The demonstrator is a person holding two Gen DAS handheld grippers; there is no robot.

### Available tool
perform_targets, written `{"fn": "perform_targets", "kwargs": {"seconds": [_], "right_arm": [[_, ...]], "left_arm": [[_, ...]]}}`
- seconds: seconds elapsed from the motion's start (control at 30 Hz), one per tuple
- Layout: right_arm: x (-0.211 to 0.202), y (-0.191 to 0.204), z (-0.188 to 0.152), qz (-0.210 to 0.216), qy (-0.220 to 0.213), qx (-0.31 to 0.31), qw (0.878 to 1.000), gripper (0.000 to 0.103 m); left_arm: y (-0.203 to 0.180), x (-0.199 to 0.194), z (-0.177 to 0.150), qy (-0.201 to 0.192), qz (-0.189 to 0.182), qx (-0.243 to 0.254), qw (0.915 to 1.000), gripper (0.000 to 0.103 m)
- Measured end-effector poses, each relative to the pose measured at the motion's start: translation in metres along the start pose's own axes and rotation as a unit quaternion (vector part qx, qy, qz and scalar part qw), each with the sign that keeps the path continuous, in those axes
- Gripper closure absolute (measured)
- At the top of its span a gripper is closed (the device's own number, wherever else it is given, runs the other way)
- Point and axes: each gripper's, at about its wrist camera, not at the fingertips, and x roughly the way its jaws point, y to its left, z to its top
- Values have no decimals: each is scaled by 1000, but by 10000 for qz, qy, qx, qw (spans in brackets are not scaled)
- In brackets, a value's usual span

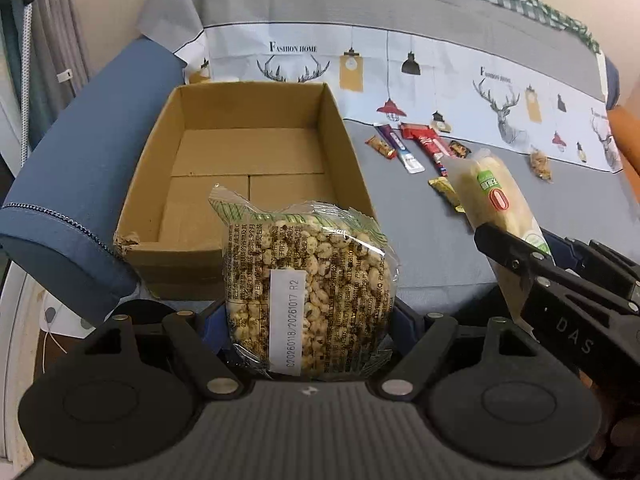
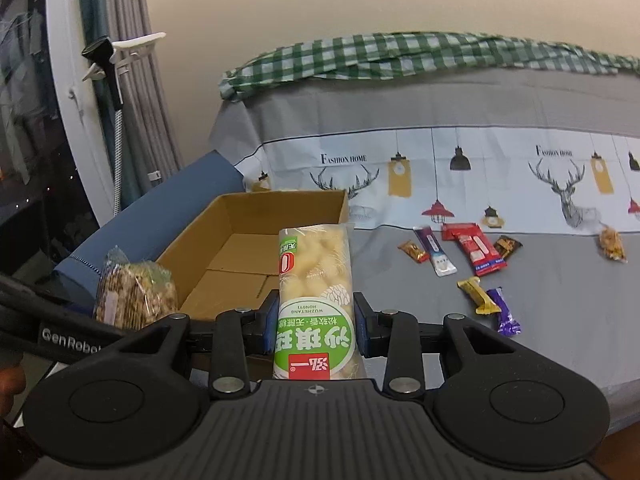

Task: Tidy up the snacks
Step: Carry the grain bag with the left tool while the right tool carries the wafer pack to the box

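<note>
Left wrist view: the left gripper is closed on a clear pack of puffed-grain cakes, pinched by its lower sides so that the pack stands upright at lower centre of the frame, label facing the camera. Its wide stance is explained by the breadth of the pack. Just behind the pack, at centre left, an open cardboard box is seen, with nothing visible in it; the pack is held before the box's near wall, apparently for dropping in. At right of the frame the right gripper is seen from the side, clamped on a long pale snack bag.

In the right wrist view the same bag is gripped near its lower end by the right gripper, its length pointing away toward the box at centre left. The narrower grip suits the slimmer bag. The grain pack appears at lower left, beside the box.

Several small wrapped snacks lie loose on the grey printed sheet at centre right, well apart from the box. It is judged that both held items are meant for the box, and that the loose ones are yet to be gathered.
</note>
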Motion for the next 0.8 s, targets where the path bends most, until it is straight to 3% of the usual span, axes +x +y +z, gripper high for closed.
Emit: {"fn": "perform_targets", "kwargs": {"seconds": [0.37,0.8], "right_arm": [[-11,7,3,-178,-182,-101,9996,65],[-5,3,1,-187,-66,-92,9998,65]], "left_arm": [[-2,-7,-3,-123,-108,46,9999,21],[-3,3,-1,-2,-122,79,9999,21]]}}
